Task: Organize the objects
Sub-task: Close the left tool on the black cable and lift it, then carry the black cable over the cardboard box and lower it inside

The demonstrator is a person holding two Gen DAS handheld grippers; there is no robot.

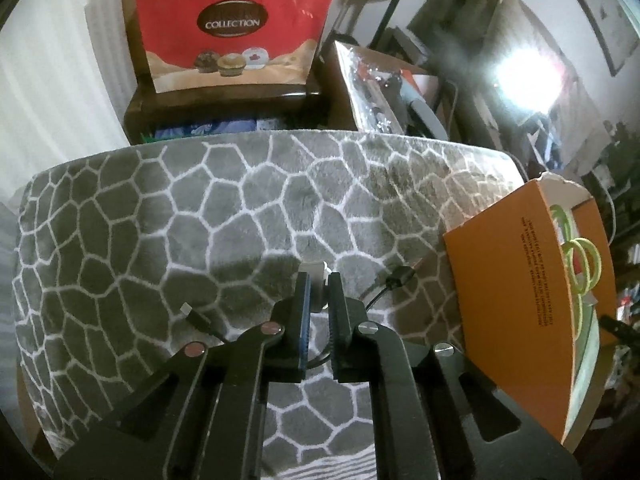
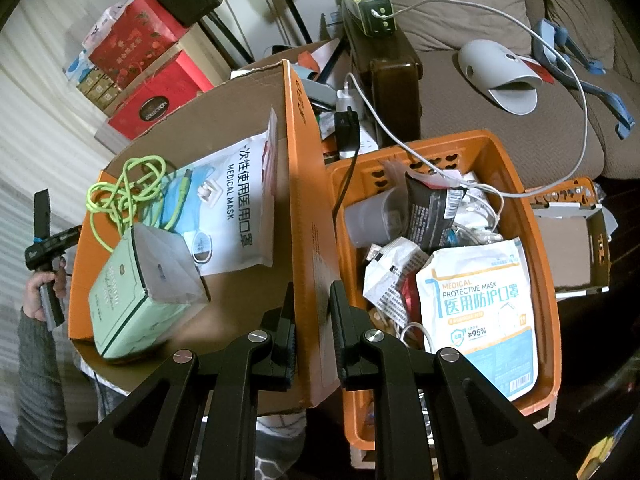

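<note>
My left gripper [image 1: 319, 280] is shut on a small white charger plug [image 1: 316, 276], just above a grey patterned mat [image 1: 160, 216]. Its black cable [image 1: 200, 320] trails to the left and another black connector [image 1: 400, 276] lies to the right. My right gripper [image 2: 312, 292] is shut on the side wall of an orange cardboard box [image 2: 304, 216]. The box holds a green cable [image 2: 128, 192], a mint green box [image 2: 132, 300] and a medical mask pack [image 2: 236, 200]. The same orange box [image 1: 520, 280] stands at the right edge of the left wrist view.
An orange plastic basket [image 2: 536, 264] full of mask packs, cables and a cup sits right of the box. A red gift bag [image 1: 232, 28] stands on a dark stool behind the mat. A sofa [image 2: 500, 92] with a grey device lies beyond. Stacked red boxes [image 2: 140, 72] are far left.
</note>
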